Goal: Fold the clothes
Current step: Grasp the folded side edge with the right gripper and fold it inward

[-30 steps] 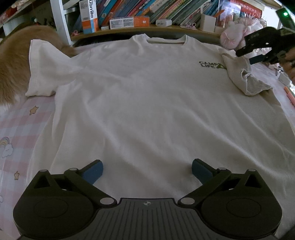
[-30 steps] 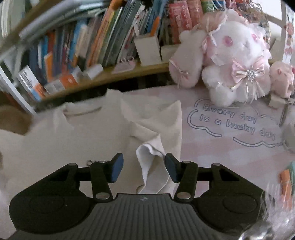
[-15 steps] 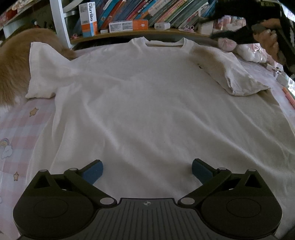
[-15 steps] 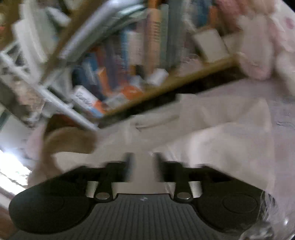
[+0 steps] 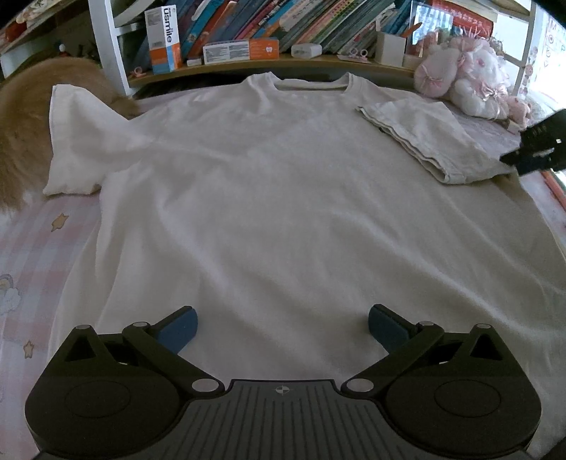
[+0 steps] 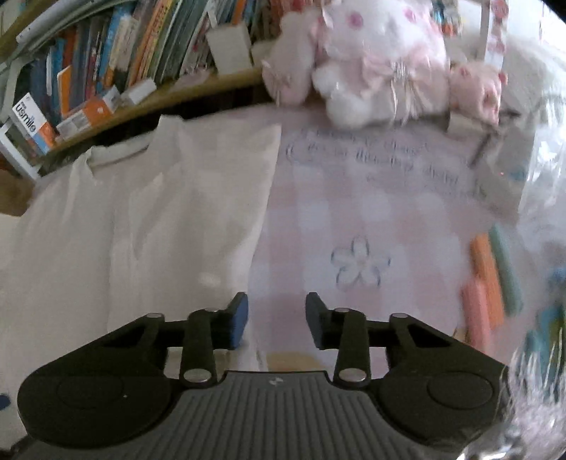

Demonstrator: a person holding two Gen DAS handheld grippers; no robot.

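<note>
A white T-shirt [image 5: 283,212] lies spread front-down on the pink sheet [image 5: 32,247], collar toward the shelf. Its right sleeve [image 5: 424,141] is folded inward and lies flat on the shirt body. My left gripper [image 5: 283,327] hovers open over the lower hem, with only cloth below its fingers. My right gripper [image 6: 277,315] sits just past the shirt's right side edge [image 6: 258,219]. Its jaws are closing with only bare pink sheet between them and no cloth caught. From the left wrist view it shows as a black shape [image 5: 530,152] at the right border.
A bookshelf [image 5: 283,32] runs along the far edge. Pink and white plush toys [image 6: 375,60] sit at the far right corner. Something with orange fur [image 5: 21,134] lies under the left sleeve. Several coloured pens [image 6: 488,276] lie to the right.
The right gripper let go of the right sleeve, which now lies folded flat on the shirt. It swung away and came down to the right, off the shirt. The left gripper stayed put.
</note>
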